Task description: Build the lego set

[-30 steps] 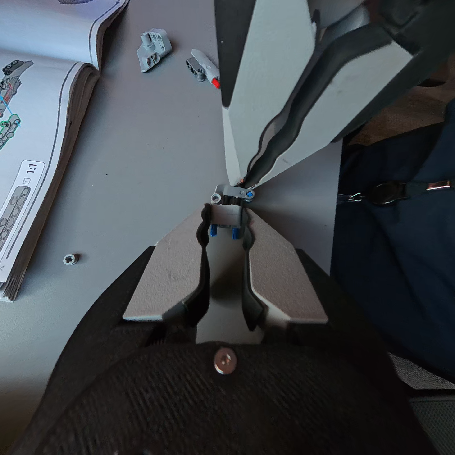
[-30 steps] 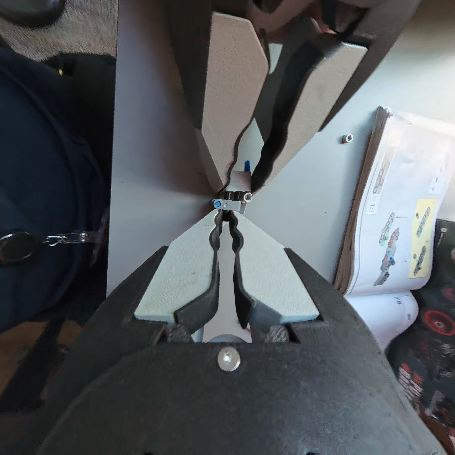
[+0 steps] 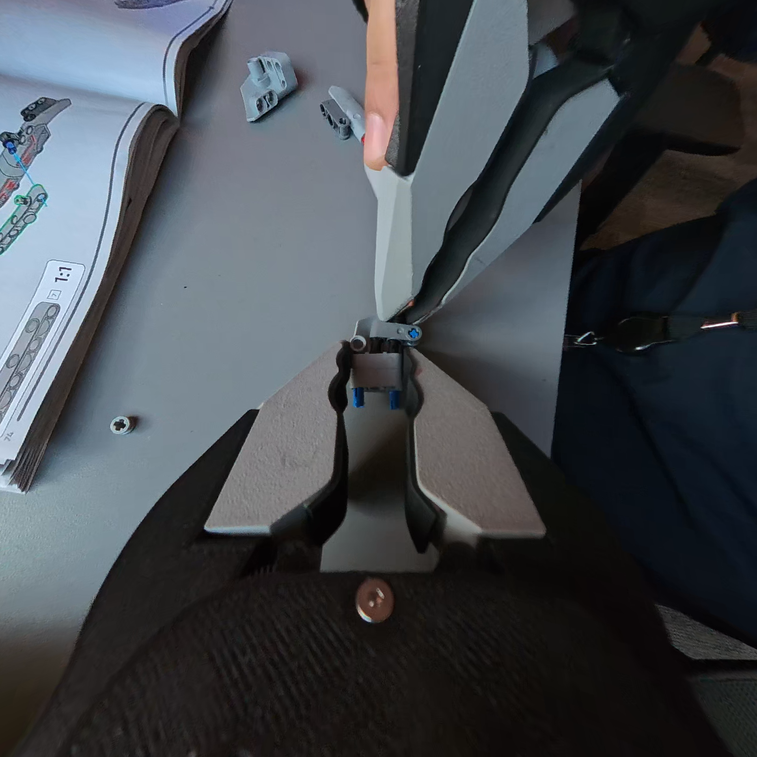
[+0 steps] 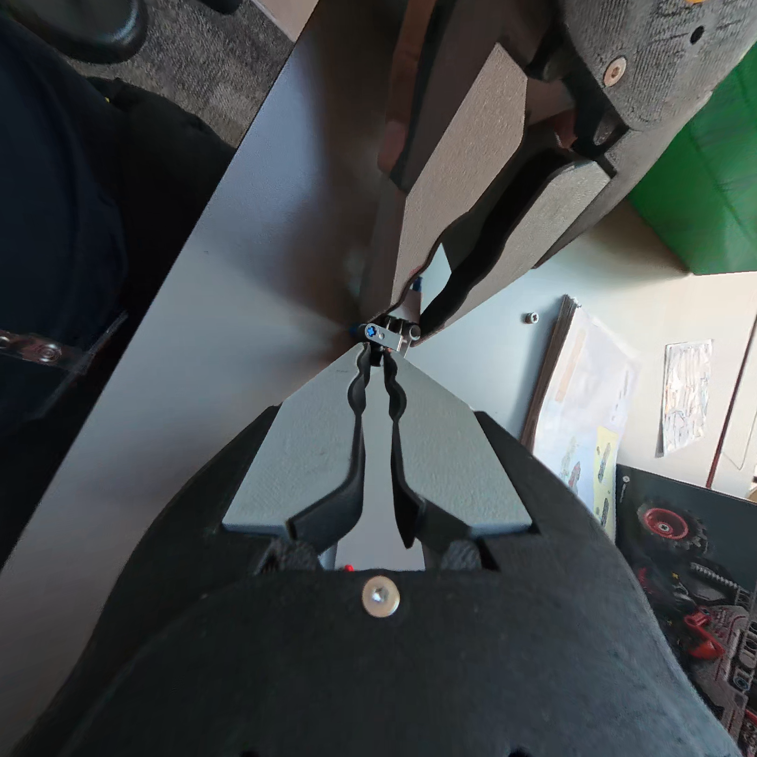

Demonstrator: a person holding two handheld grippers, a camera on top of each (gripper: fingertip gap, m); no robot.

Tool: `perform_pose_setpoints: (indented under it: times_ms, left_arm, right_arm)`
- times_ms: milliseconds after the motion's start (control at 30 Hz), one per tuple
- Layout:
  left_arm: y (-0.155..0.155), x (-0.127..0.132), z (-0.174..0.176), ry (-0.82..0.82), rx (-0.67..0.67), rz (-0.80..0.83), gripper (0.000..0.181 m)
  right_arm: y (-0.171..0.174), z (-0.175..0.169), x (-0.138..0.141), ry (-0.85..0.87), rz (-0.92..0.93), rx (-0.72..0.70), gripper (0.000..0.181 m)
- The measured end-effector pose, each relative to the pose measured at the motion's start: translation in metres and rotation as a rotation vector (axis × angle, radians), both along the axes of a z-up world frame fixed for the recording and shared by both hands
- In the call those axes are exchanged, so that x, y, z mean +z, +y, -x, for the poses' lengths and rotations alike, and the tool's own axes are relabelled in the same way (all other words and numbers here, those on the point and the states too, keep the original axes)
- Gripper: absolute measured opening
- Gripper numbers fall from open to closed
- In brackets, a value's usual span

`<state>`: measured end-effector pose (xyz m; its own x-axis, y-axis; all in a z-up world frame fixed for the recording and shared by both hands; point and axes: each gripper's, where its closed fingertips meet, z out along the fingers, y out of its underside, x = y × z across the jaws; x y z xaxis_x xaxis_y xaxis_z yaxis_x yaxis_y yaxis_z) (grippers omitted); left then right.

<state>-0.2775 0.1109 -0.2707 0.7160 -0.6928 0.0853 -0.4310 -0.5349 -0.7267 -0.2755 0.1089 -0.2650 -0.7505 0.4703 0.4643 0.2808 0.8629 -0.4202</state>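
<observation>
Joining two pieces above the bench (image 3: 254, 262), the grey block (image 3: 375, 370) is clamped in the left claw (image 3: 376, 360) while, at 12 o'clock, the right claw (image 4: 376, 353) is nearly closed on the small grey lever's (image 3: 387, 332) black pin, which next needs a straight, aligned push.

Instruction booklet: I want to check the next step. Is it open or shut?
Open. The instruction booklet lies spread on the table, with a printed diagram page facing up and its page stack showing along the edge.

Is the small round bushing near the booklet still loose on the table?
Yes. The bushing lies alone on the table, beside the booklet, clear of both grippers.
</observation>
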Motion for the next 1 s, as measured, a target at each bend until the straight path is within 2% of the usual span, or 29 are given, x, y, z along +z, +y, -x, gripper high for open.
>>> perform_pose_setpoints:
  times_ms: [67,167,300,400,467,567,667,767,833,933,1000]
  left_arm:
    - [-0.002,0.001,0.0,-0.013,-0.011,0.007,0.027]
    - [-0.008,0.002,0.008,-0.009,0.006,0.011,0.039]
    - [-0.014,0.004,0.02,-0.033,0.106,0.049,0.051]
    - [-0.012,0.002,0.018,-0.014,0.175,0.03,0.043]
    - [-0.01,0.0,0.02,0.068,0.184,-0.011,0.026]
    - [-0.01,0.0,0.019,0.092,0.154,-0.052,0.026]
    - [-0.013,0.001,0.016,0.095,0.066,-0.079,0.025]
    - [-0.018,0.008,0.016,0.141,-0.061,-0.196,0.025]
    - [-0.021,0.025,0.01,0.115,-0.147,-0.346,0.025]
    - [-0.039,0.063,-0.009,-0.044,-0.303,-0.609,0.025]
    - [-0.042,0.071,-0.008,-0.086,-0.325,-0.653,0.024]
  right_arm:
    - [0.003,0.005,0.0,0.069,-0.006,0.004,0.002]
    - [0.014,0.012,-0.001,0.159,-0.117,-0.013,0.003]
    - [0.011,0.013,0.0,0.176,-0.114,0.007,0.003]
    - [0.011,0.016,0.002,0.183,-0.102,0.01,0.003]
    - [0.011,0.016,0.004,0.205,-0.1,0.004,0.003]
    - [0.008,0.014,0.009,0.228,-0.04,0.001,0.003]
    - [0.011,0.005,0.019,0.229,0.077,-0.023,0.003]
    - [0.022,-0.009,0.033,0.219,0.246,-0.076,0.002]
    - [0.024,-0.021,0.046,0.204,0.398,-0.085,0.002]
    - [0.021,-0.033,0.06,0.189,0.569,-0.072,0.003]
    - [0.021,-0.036,0.063,0.186,0.604,-0.068,0.003]
